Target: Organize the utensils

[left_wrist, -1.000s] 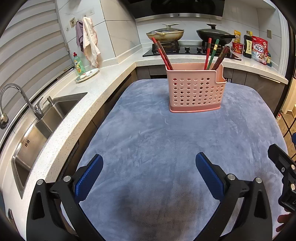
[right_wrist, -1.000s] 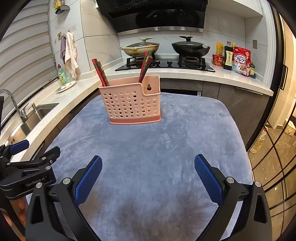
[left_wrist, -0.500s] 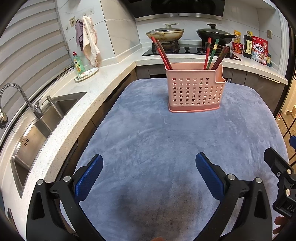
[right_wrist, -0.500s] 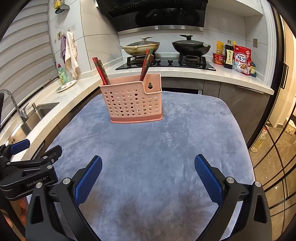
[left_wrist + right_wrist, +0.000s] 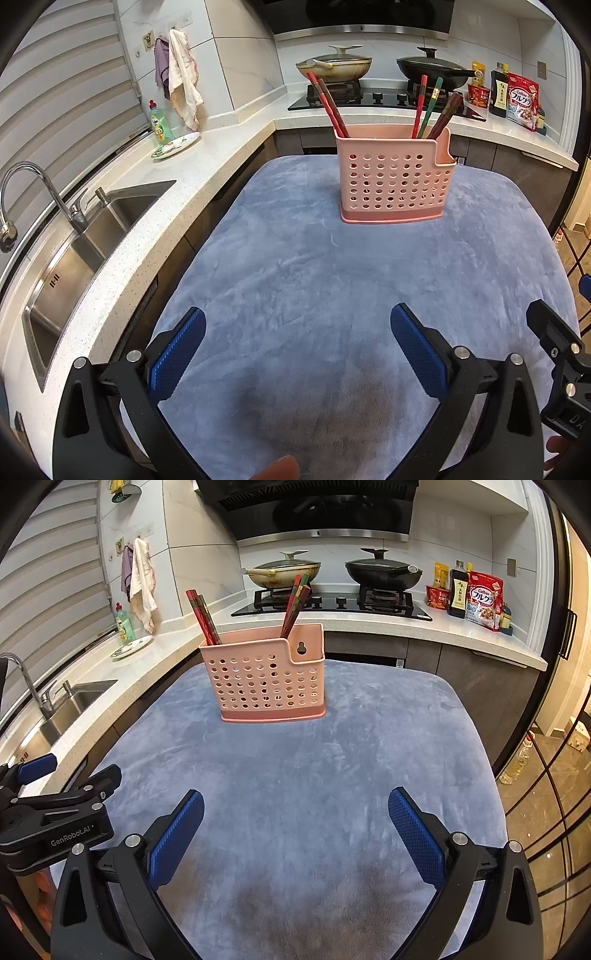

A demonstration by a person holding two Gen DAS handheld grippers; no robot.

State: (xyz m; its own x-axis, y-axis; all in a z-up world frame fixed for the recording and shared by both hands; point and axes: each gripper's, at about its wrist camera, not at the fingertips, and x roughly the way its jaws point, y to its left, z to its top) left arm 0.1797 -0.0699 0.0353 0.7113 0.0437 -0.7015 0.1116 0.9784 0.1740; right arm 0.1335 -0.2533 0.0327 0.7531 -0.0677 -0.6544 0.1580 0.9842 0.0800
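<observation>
White "GenRobot.AI" lettering marks the left gripper (image 5: pixel 48 779), jaws apart.

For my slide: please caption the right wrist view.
Open right gripper faces pink holder with chopsticks on blue cloth.

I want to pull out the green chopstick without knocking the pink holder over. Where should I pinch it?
Pinch the green chopstick on the bare upper part that sticks out above the rim of the pink holder, probably from above with the right gripper, which is open. It leans among red and dark ones, so close the fingers across its thin shaft near the tip, then lift along its lean.
</observation>
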